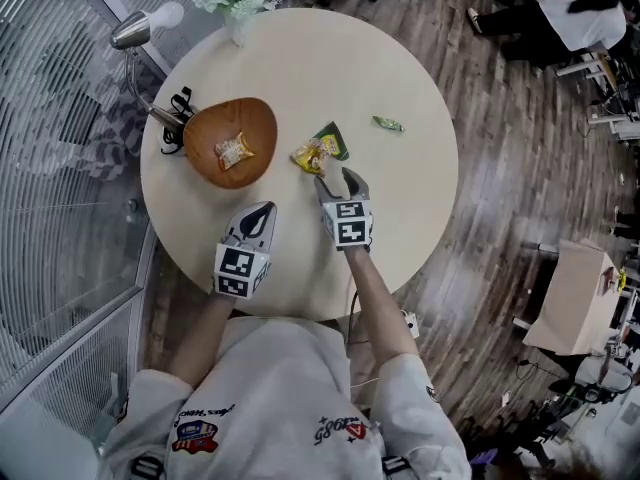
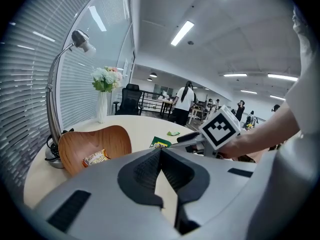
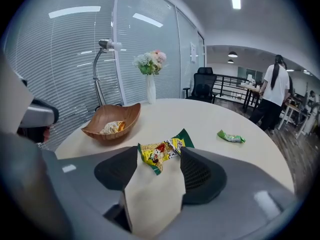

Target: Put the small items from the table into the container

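**Yellow snack packet** (image 3: pixel 156 154): crinkled foil, printed. It lies flat on the table (image 1: pixel 400 218), just right of the wooden bowl (image 1: pixel 262 113), touching a dark green packet (image 1: pixel 335 138).

**Step in hand (judged):** approach for pick-up.

**Right tongs** (image 1: pixel 338 179): jaws apart, packet at their tips, not pinched. The next move calls for advancing, closing, then carrying it to the bowl.

**Left tongs** (image 1: pixel 258 216): jaws together, empty, below the bowl.

**Also present:** one packet (image 1: pixel 234 150) in the bowl; small green wrapper (image 1: pixel 388 123) farther right.

The bowl (image 1: pixel 255 128) is smooth wood, the table (image 1: pixel 300 58) matt (yellow packet (image 1: pixel 310 155): glossy plastic).
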Available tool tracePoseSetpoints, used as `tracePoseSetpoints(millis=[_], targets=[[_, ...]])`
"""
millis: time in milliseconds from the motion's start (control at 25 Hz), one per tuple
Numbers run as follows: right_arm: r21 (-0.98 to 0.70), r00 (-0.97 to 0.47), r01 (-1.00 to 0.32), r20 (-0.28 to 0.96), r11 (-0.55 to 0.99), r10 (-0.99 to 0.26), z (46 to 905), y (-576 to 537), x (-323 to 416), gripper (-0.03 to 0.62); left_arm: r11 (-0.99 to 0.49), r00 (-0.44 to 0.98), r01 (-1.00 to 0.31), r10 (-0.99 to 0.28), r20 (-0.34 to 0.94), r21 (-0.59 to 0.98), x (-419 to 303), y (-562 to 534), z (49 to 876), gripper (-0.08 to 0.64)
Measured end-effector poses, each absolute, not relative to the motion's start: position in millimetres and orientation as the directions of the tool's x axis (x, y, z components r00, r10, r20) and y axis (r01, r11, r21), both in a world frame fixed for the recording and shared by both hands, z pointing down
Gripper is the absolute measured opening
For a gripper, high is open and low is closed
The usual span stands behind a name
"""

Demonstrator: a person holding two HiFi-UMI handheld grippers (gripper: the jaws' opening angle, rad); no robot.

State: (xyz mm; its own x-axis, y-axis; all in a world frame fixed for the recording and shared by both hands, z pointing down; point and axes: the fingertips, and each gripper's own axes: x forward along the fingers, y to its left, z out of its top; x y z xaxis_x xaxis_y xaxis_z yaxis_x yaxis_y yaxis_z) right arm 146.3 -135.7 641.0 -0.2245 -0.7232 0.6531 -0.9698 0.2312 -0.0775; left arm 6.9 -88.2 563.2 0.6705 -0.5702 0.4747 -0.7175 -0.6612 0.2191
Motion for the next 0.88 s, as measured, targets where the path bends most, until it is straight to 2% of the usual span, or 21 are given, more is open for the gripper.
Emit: tracePoseSetpoints(millis=[320,760,880], targets=[[-0.049,-0.195,-0.971,0.724,0.233,-0.662,682.2,-194.3,148.8,0.284,-0.631,0.628,-0.749,-0.579,0.52,0.203,-12.2,-88.6,575.0,0.006],[-0.062,-0.162,-0.98,0.801,0.189,-0.577,715.2,-218.5,152.8,0.282,-0.592,0.585,-0.782,-0.586,0.56,0.197,-34.3,-92.3,594.8,0.007],[-0.054,-0.156,-0.98,0.811,0.194,-0.564,719.9,-214.2,154.5,0.248,-0.593,0.59,-0.779,-0.58,0.561,0.206,-32.8,-93.2,595.6,0.006]])
